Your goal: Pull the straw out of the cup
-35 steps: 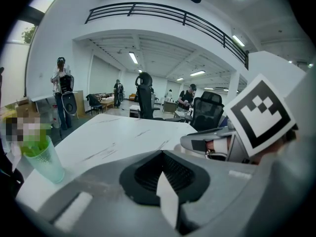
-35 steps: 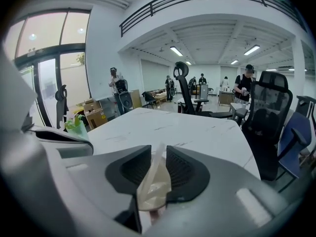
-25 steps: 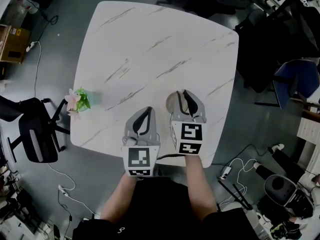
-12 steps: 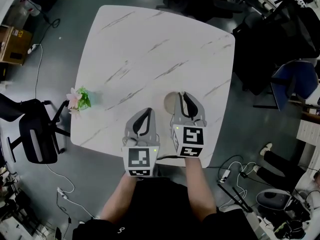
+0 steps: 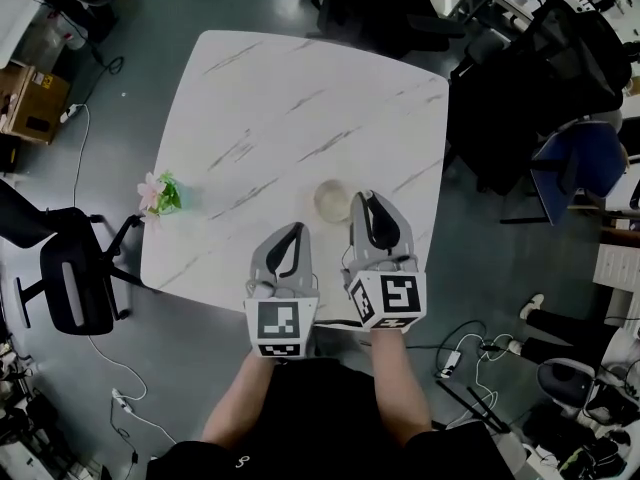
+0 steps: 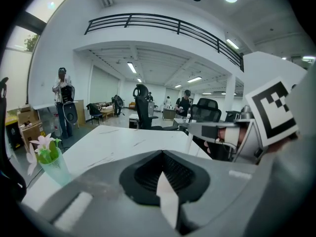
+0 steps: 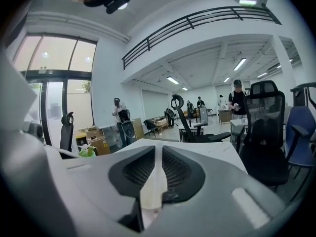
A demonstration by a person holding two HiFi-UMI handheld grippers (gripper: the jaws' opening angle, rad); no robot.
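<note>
Head view: a white marble table (image 5: 280, 88) carries a clear cup (image 5: 330, 200) toward its near right corner, set in from the right edge. No straw can be made out in or beside the cup from any view. The right gripper (image 5: 368, 198) hangs over that corner with its tips just right of the cup; whether they touch it cannot be told. The left gripper (image 5: 297, 228) is over the near edge, left of the right one and well clear of the cup.

In the left gripper view the 2 jaws meet at their tips with nothing between them, only a pale wedge of table showing behind. In the right gripper view the 2 jaws lie close together along their whole length, with a thin cream strip in the slit; whether that is table or something pinched cannot be told.

A small vase of pink flowers (image 5: 158, 196) stands at the left edge, near the near left corner. A black office chair (image 5: 70, 278) stands on the floor beside that corner.
</note>
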